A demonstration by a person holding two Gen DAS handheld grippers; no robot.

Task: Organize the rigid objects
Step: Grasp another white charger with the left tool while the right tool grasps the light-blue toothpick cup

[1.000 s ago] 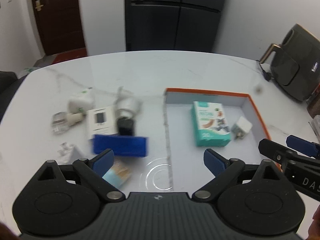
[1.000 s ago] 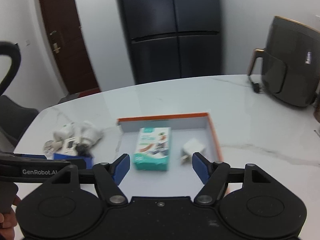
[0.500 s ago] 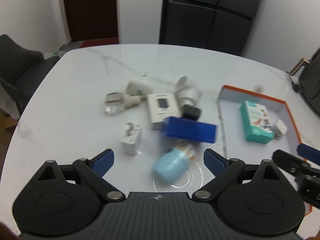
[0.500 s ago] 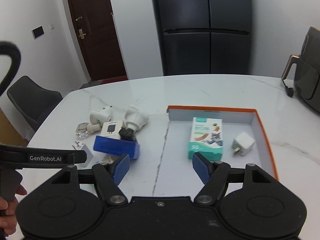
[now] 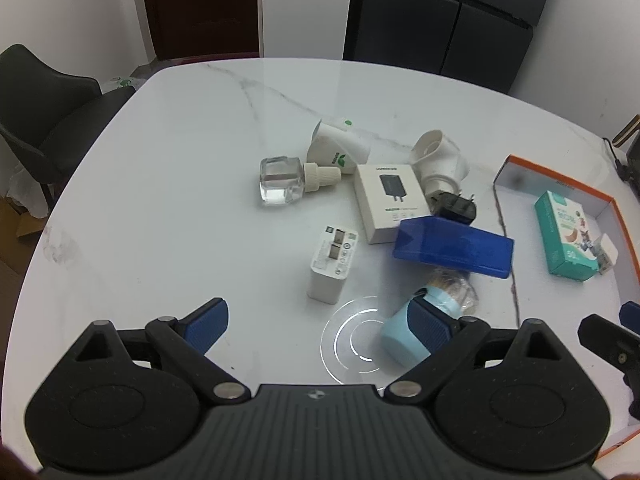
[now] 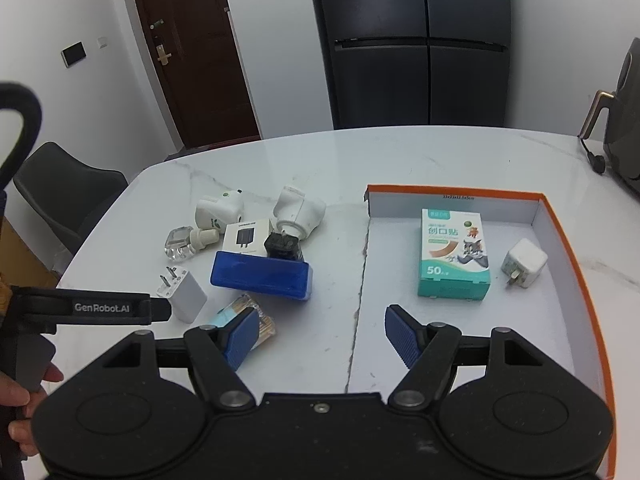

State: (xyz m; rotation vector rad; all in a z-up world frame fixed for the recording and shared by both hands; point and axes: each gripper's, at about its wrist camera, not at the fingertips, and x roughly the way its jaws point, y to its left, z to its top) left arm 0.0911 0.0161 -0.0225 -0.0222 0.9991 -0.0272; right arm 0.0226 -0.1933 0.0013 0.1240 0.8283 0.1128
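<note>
My left gripper [image 5: 318, 326] hangs open over the marble table, nothing between its fingers. Just ahead of it lie a white charger [image 5: 332, 266], a light blue toothpick holder [image 5: 404, 336] beside its right finger, and a blue case [image 5: 454, 246]. Further back are a white charger box [image 5: 390, 202], a clear bottle [image 5: 280, 180] and a black adapter [image 5: 456, 208]. My right gripper [image 6: 322, 336] is open and empty at the left edge of the orange-rimmed tray [image 6: 452, 190]. In the tray lie a bandage box [image 6: 454, 252] and a small white charger [image 6: 524, 262].
Two white plug-in devices [image 5: 336, 148] [image 5: 438, 158] lie at the back of the pile. A dark chair [image 5: 52, 100] stands off the table's left end. An air fryer [image 6: 624, 120] sits at the far right, and a black fridge [image 6: 420, 44] stands behind the table.
Both grippers have swung left, away from the tray and toward the loose pile, and sunk a little. The left one now hovers over the white charger. Both stayed open.
</note>
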